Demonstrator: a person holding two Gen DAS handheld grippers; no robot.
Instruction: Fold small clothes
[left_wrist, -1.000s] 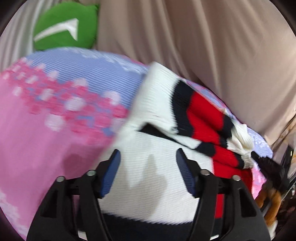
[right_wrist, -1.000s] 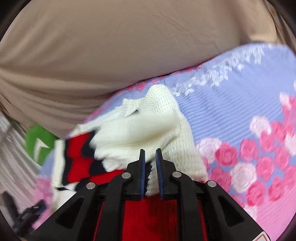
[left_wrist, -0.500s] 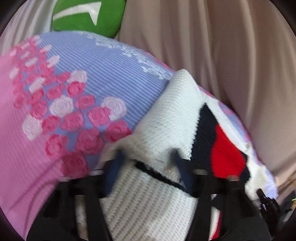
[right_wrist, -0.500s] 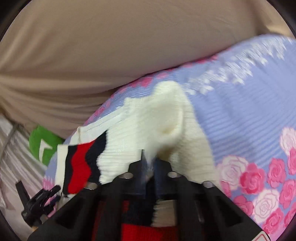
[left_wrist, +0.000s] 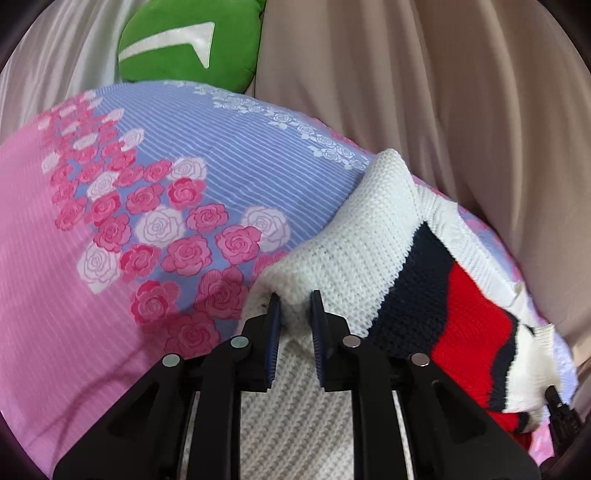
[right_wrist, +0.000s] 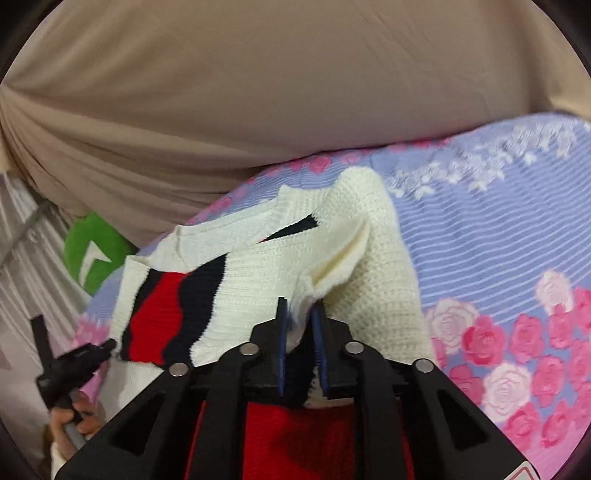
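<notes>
A white knit sweater (left_wrist: 369, 229) with navy and red bands lies on the flowered bedsheet (left_wrist: 184, 147). My left gripper (left_wrist: 294, 314) pinches a fold of its white edge, and its jaws are closing on the knit. In the right wrist view the same sweater (right_wrist: 258, 280) is partly lifted. A bunched white fold sits between the pads of my right gripper (right_wrist: 300, 321), whose jaws are opening. The left gripper (right_wrist: 70, 362) and a hand (right_wrist: 79, 424) show at that view's lower left.
The lilac and pink rose sheet (right_wrist: 498, 240) spreads to the right of the sweater. A green cushion (left_wrist: 188, 44) lies at the sheet's far edge. Beige draped cloth (left_wrist: 443, 92) hangs close behind the sweater.
My left gripper went from wide open over the white knit to pinching its edge, and the view shifted toward the rose sheet. The right gripper carried its white fold a little sideways.
</notes>
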